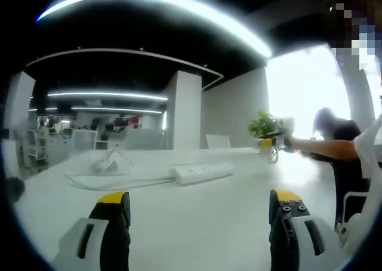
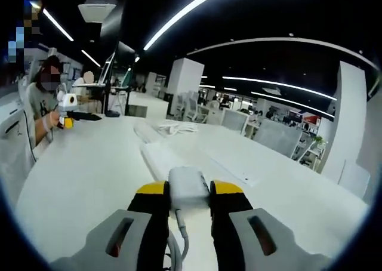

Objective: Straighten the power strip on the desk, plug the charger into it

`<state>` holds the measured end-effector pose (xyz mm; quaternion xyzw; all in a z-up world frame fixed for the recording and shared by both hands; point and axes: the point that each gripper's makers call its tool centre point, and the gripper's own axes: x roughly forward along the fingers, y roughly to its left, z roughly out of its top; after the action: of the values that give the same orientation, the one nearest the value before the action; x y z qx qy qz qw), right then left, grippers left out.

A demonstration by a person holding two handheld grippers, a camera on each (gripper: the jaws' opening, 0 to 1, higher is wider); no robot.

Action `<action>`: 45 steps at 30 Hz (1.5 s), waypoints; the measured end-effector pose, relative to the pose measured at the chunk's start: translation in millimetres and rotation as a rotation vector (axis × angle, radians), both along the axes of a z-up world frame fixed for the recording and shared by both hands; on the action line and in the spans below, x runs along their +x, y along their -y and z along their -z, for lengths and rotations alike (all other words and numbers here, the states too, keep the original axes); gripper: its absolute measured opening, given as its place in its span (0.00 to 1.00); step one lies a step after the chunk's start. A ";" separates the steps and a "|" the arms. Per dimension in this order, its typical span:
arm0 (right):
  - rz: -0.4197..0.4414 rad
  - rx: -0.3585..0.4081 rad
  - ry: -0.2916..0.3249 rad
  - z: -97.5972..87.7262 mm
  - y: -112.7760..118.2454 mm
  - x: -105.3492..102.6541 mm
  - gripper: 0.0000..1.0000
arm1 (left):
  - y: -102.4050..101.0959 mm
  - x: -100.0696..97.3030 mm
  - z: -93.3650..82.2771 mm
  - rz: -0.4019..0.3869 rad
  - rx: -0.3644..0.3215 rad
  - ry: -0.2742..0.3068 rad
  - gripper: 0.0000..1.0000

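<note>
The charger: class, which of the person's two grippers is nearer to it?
Right. The right gripper grips the white charger between its fingers. The left gripper hovers open over bare desk, with the power strip ahead.

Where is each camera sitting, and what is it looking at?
Left gripper view: rides on the open left gripper, facing across the white desk at the power strip; a person's arm reaches in from the right.
Right gripper view: rides on the right gripper, whose jaws clamp the white charger, facing along the desk toward a coiled cable; a seated person shows at the left.
Shared: the same white desk, in an open office with ceiling light strips.
</note>
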<state>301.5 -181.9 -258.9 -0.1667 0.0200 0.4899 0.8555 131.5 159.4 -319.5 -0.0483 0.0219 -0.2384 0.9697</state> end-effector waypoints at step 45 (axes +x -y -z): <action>-0.099 0.001 0.041 -28.6 -84.1 14.2 0.24 | -5.5 -5.2 2.1 -0.012 -0.013 0.001 0.99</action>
<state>315.6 -97.8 -230.4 -0.1772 -0.0063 0.5282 0.8304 126.3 164.9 -321.6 -0.0548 0.0197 -0.2330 0.9707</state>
